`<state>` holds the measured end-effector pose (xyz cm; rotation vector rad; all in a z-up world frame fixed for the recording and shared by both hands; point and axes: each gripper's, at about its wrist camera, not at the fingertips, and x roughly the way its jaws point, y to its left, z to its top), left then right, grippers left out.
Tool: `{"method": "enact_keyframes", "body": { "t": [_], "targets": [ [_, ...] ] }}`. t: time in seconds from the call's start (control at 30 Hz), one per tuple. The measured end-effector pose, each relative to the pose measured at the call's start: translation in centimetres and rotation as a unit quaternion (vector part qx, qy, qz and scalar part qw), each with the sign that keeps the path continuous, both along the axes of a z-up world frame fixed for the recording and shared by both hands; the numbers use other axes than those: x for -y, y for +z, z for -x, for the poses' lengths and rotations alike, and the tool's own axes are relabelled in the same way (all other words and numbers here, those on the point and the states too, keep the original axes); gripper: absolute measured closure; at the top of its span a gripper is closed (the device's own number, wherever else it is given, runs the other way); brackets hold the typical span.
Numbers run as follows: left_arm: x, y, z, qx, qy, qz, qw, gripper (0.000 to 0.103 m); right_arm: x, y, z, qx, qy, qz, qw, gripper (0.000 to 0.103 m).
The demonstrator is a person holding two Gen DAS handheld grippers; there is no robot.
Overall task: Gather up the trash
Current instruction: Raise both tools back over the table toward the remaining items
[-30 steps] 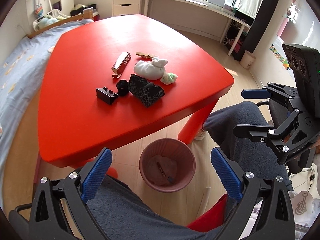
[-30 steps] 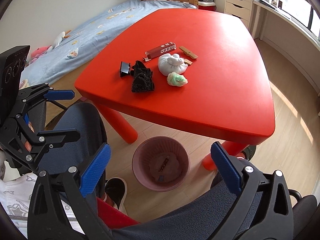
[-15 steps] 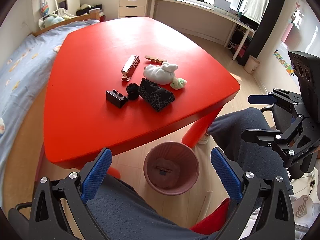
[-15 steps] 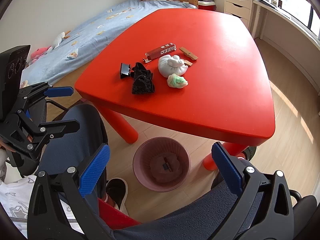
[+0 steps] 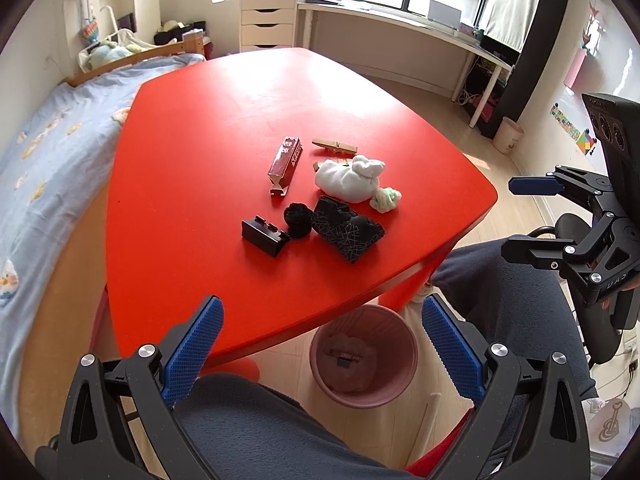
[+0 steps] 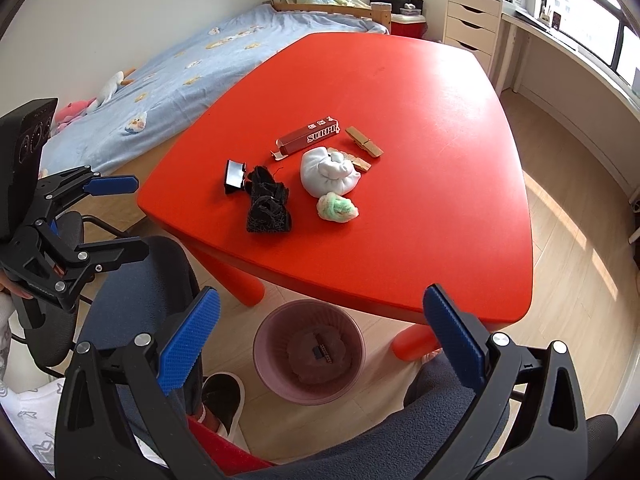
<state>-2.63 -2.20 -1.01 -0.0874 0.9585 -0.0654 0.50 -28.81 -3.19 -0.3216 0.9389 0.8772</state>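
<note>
Several bits of trash lie on the red table (image 5: 192, 160) (image 6: 420, 92): a dark red wrapper box (image 5: 286, 164) (image 6: 310, 140), a white knotted bundle (image 5: 348, 182) (image 6: 326, 172), a green-white wad (image 5: 385, 199) (image 6: 337, 208), a black crumpled wrapper (image 5: 347, 231) (image 6: 267, 208), a black binder clip (image 5: 264, 236) (image 6: 234, 176) and wooden clothespins (image 5: 335, 145) (image 6: 364, 141). A pink bin (image 5: 364, 356) (image 6: 310, 352) stands on the floor under the table's near edge, with trash inside. My left gripper (image 5: 322, 346) (image 6: 104, 216) and right gripper (image 6: 320, 340) (image 5: 532, 220) hang open and empty over the person's lap, short of the table.
The person's grey-trousered legs (image 5: 508, 280) (image 6: 136, 292) flank the bin. A bed with a blue cover (image 5: 36, 184) (image 6: 192, 64) runs along the table's far-left side. White drawers (image 5: 269, 22) and a long desk (image 5: 400, 28) stand by the window.
Both grippers have tilted up and drifted slightly, so the table and bin sit lower in the views. Both stay open; the trash has not moved.
</note>
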Motion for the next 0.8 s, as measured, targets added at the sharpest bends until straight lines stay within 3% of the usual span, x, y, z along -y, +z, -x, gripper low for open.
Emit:
{"method": "enact_keyframes", "body": {
  "t": [0.27, 0.8],
  "targets": [
    [-2.0, 0.0, -2.8, -0.002, -0.029, -0.013, 0.9995, 0.008, -2.1, 0.4, -2.6, 0.004, 0.003, 0.005, 1.0, 0.003],
    [-4.0, -4.0, -8.3, -0.052, -0.13, -0.02, 0.99, 0.008, -5.8, -4.0, -6.7, -0.025, -0.021, 0.043, 0.999, 0.004]
  ]
}}
